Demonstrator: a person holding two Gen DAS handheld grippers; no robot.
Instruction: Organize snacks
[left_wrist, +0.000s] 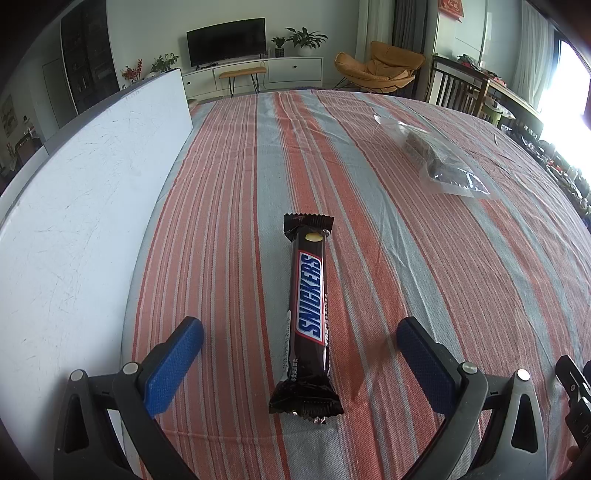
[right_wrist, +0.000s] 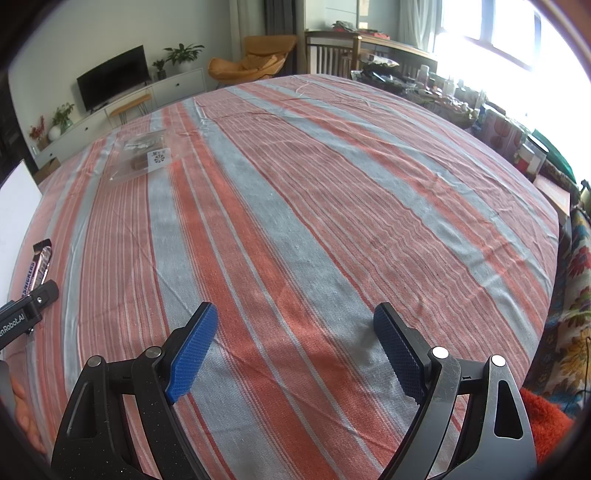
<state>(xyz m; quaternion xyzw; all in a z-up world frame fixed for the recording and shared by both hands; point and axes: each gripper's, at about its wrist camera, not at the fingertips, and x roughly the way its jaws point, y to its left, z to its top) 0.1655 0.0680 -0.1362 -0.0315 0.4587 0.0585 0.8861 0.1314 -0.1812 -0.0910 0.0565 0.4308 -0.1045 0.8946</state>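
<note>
Brown-wrapped Snickers chocolate bar (left_wrist: 308, 314) is lying lengthwise on the striped red-and-grey tablecloth (left_wrist: 406, 258), between the wide-open, empty left gripper (left_wrist: 299, 332). Closing squarely across its middle looks best. Right gripper (right_wrist: 295, 328) is hanging open, empty, near bare cloth; clear bagged snack (left_wrist: 439, 162) is lying far right.

A striped tablecloth (left_wrist: 369, 229) covers the table. A white board (left_wrist: 85, 192) stands at its left. Far off: a television (left_wrist: 226, 40), an orange chair (left_wrist: 376, 68), potted plants (left_wrist: 306, 38).
</note>
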